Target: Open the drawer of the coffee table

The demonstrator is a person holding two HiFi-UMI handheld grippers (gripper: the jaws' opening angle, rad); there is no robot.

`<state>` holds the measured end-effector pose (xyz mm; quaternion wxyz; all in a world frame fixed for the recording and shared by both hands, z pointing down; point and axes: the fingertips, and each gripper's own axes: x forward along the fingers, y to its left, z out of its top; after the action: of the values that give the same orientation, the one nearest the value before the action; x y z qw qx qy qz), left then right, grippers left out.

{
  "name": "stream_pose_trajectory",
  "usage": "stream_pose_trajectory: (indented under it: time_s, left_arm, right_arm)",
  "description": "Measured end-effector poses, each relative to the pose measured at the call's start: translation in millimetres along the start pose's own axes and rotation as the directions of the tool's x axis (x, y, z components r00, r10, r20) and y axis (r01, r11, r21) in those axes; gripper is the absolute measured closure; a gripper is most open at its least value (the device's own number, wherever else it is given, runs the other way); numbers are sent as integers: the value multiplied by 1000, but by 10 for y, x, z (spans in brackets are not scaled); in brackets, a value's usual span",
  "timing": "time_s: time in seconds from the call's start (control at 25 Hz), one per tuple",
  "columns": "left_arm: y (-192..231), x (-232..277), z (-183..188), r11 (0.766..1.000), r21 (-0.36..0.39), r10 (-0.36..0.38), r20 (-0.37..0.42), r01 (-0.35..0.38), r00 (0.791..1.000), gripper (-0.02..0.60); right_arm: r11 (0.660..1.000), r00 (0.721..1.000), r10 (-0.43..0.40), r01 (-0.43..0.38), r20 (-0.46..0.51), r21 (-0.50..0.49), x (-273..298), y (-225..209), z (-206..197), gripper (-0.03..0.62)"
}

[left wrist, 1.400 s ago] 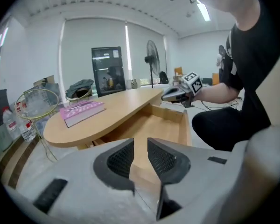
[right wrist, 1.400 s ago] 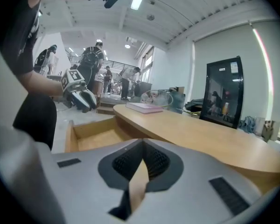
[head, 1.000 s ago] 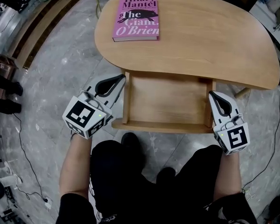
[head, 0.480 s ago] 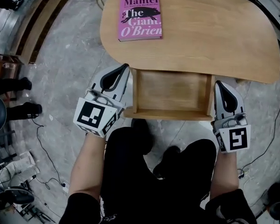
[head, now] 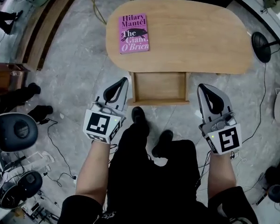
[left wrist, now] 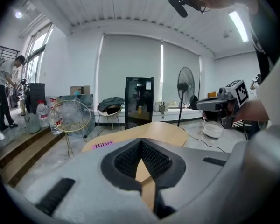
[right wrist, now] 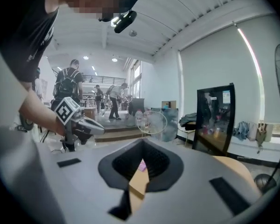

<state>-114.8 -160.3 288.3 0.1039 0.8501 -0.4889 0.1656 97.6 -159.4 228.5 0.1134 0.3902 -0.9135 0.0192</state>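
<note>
The wooden coffee table (head: 196,31) stands on the floor ahead of me, its drawer (head: 159,87) pulled out toward me and empty inside. A pink book (head: 133,33) lies on the tabletop's left end. My left gripper (head: 122,82) hangs shut in the air left of the drawer, holding nothing. My right gripper (head: 203,87) hangs shut to the drawer's right, also empty. Neither touches the table. In the left gripper view the closed jaws point over the tabletop (left wrist: 154,132); the right gripper (left wrist: 221,104) shows at that view's right.
A marble floor with cables (head: 56,139) surrounds the table. A fan base (head: 261,43) stands at the right, black stools (head: 14,132) at the left, a wire basket stand (left wrist: 70,118) and a dark cabinet (left wrist: 139,101) beyond. People stand on steps far off.
Both grippers have risen well above the drawer and the head view has pulled back, so table and drawer look smaller and farther. The drawer stays pulled out.
</note>
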Motion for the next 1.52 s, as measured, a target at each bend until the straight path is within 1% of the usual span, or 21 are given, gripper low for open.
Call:
stream_pose_trajectory:
  time_s: [0.12,0.2,0.28,0.36,0.48,0.56,0.64,0.72,0.8,0.88,0.96,1.04,1.16,1.24,1.44,1.52]
  left_arm:
    - [-236,-187,489,999,24,-24,7,23,1000,574]
    - [-401,-275,814,998,43,-52,29,51,998,572]
    - [-519,-334,1107,997,57,-63,60,60,996,574]
    - [-655,-387,1328,998,33,-60,91,57,994,572]
    - [-928,-471,1594,998,1,-62,134,63,989,574]
    - [-1077,-580,1731,998,12,-68,148,67,987,572]
    - [-1245,-700,1822,996,37,-90,152,85,984,572]
    - [-1426,-828,1906,991,62,-127,157,118,979,572]
    - [-1566,-980,1978,986,65,-159,157,151,975,572]
    - [-1647,-1140,1997,984,63,-177,142,169,974,572]
    - [-1671,-1307,1963,984,66,-172,119,165,978,572]
    - [-1618,-1486,1915,988,59,-148,114,142,982,572]
    - [-1446,-1759,1870,993,15,-114,144,113,983,572]
    - [-1310,-1891,1891,995,6,-102,170,102,980,572]
    - [-941,-2053,2026,996,44,-84,237,75,968,572]
    - [-808,-2089,2118,997,36,-82,275,75,958,572]
  right_arm:
    - [1000,1000,10,-10,12,9,-252,41,425,589]
    - [1000,1000,13,-13,27,20,-409,82,652,589]
    - [1000,999,4,-5,44,29,-552,126,833,589]
    - [997,997,-1,-5,78,75,-745,164,996,589]
    - [982,992,17,-40,125,186,-1094,229,1207,589]
    - [979,993,38,-60,113,193,-1299,339,1253,589]
    - [979,995,52,-69,89,194,-1514,425,1230,589]
    - [968,995,65,-80,74,237,-1703,465,1181,589]
    - [958,995,81,-95,60,271,-1816,509,1127,589]
    - [956,995,91,-100,46,277,-1847,561,1093,589]
    - [954,994,96,-108,53,281,-1823,623,1153,589]
    - [951,991,105,-124,81,283,-1751,715,1309,589]
    - [954,985,124,-151,118,259,-1609,899,1613,589]
    - [963,984,126,-151,123,221,-1521,970,1814,589]
    - [983,993,65,-81,99,167,-1315,1009,2165,589]
    - [993,996,31,-40,80,113,-1238,1044,2247,589]
